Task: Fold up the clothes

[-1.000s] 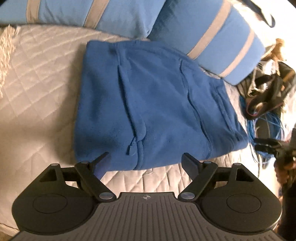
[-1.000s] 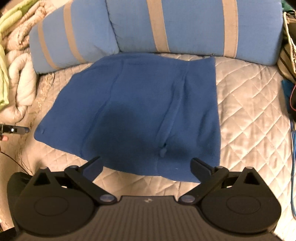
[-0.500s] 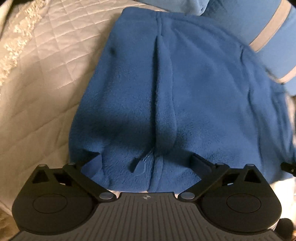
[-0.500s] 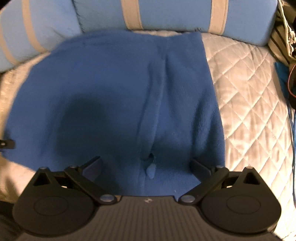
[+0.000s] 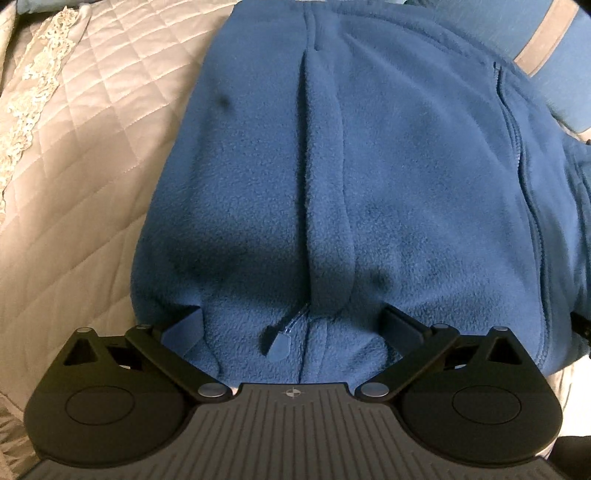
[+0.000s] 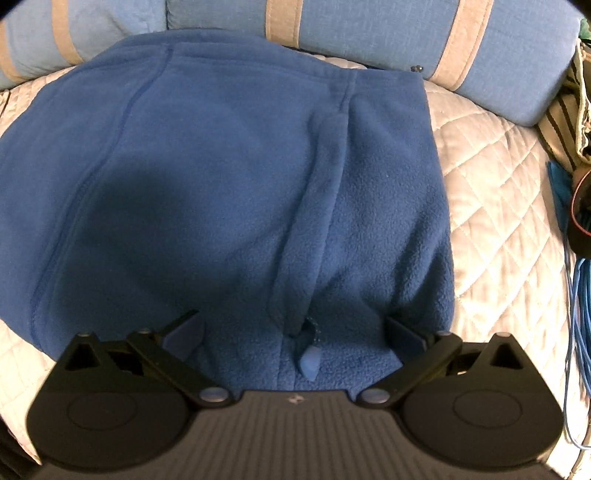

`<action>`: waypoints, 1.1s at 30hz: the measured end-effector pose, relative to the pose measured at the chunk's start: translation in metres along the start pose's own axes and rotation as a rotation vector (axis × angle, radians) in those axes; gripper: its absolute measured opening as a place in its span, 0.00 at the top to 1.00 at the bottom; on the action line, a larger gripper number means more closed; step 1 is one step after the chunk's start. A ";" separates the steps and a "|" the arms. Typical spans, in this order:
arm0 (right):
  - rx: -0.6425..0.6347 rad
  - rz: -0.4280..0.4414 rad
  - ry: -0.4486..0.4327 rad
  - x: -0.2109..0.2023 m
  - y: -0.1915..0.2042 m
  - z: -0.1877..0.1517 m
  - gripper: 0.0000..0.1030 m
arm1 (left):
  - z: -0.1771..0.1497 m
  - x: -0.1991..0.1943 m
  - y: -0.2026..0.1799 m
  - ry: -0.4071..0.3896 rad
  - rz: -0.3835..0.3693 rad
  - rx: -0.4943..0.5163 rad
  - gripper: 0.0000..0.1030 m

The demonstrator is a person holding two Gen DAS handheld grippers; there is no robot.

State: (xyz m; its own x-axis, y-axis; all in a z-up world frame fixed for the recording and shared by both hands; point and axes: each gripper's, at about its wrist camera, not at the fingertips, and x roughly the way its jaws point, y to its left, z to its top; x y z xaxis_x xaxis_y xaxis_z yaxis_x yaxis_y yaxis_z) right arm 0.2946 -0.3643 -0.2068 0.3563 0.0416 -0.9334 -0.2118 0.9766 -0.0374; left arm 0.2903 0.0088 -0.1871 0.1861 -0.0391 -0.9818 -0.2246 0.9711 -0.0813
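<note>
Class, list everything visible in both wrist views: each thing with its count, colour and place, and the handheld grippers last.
fleece garment: one, blue, spread flat on the quilt, near edge between both grippers' fingers
zip pulls: two, blue, at the garment's near edge
quilt: one, beige, under the garment
lace trim: one strip, cream, far left on the quilt
pillows: two, light blue with tan stripes, behind the garment
cables: a bundle, blue, right of the bed
left gripper: one, black, open
right gripper: one, black, open

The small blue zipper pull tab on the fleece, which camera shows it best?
The right wrist view: the small blue zipper pull tab hangs lit and clear against the blue fleece garment. The left wrist view shows the same kind of tab, darker and partly shadowed.
</note>
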 end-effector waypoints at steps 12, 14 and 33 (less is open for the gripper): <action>0.017 0.073 0.038 -0.014 -0.010 0.005 0.01 | 0.021 -0.012 0.031 0.087 -0.102 -0.011 0.00; 0.020 0.080 0.048 -0.020 -0.013 0.009 0.01 | 0.026 -0.023 0.032 0.101 -0.105 -0.013 0.00; 0.084 0.157 -0.256 -0.043 -0.026 0.104 0.01 | 0.103 -0.052 -0.039 -0.328 -0.219 -0.005 0.00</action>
State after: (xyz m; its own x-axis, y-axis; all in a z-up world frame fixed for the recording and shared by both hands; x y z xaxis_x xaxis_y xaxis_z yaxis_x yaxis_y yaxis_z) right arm 0.3790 -0.3693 -0.1284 0.5451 0.2351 -0.8047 -0.2102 0.9675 0.1403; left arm 0.3877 -0.0029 -0.1150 0.5260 -0.1673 -0.8339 -0.1503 0.9467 -0.2848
